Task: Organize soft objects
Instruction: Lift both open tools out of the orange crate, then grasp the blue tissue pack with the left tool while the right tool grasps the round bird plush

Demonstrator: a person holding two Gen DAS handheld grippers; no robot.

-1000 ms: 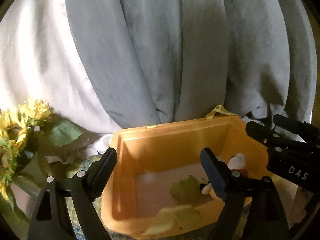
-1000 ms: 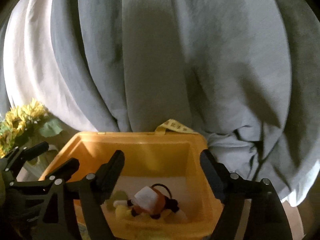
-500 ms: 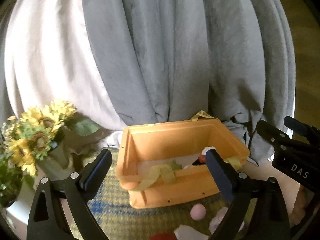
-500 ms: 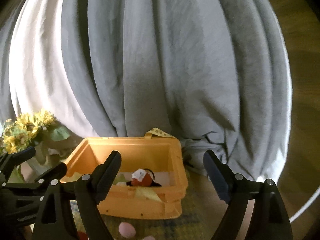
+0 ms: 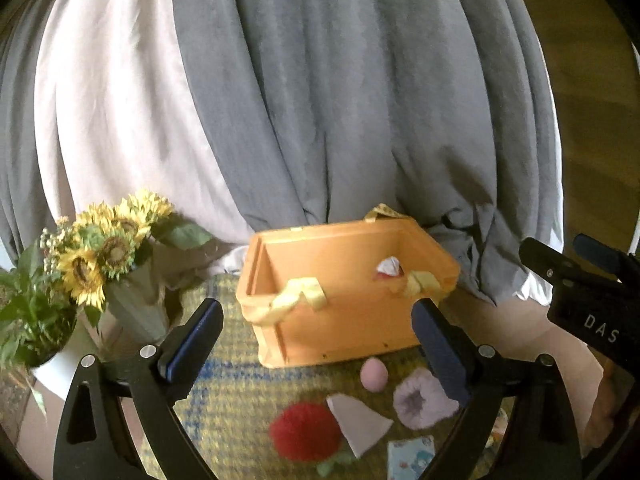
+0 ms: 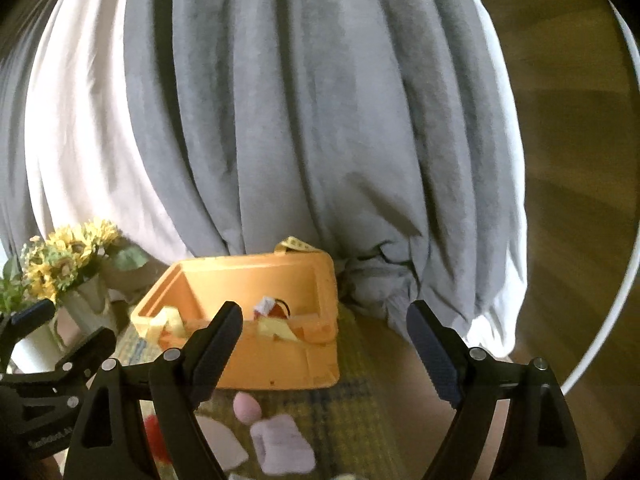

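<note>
An orange bin (image 5: 340, 300) is seen on a plaid mat (image 5: 232, 396) before a grey curtain (image 5: 320, 100), with both grippers held wide apart and nothing between their fingers. From the left gripper (image 5: 316, 344), a red fuzzy toy (image 5: 305, 431) is shown in full at 6 o'clock, flanked by a pale wedge (image 5: 360, 424), a pink ball (image 5: 374, 374) and a lilac sock (image 5: 420, 400) toward 5 o'clock; a printed card (image 5: 412, 456) is caught only here. From the right gripper (image 6: 324, 344), the red toy is mostly hidden, but a small stuffed figure (image 6: 274, 309) inside the bin is better exposed at 12 o'clock. Yellow cloth (image 5: 296, 296) is draped over the near rim. Sunflowers (image 5: 104, 248) are seen at 9 o'clock.
</note>
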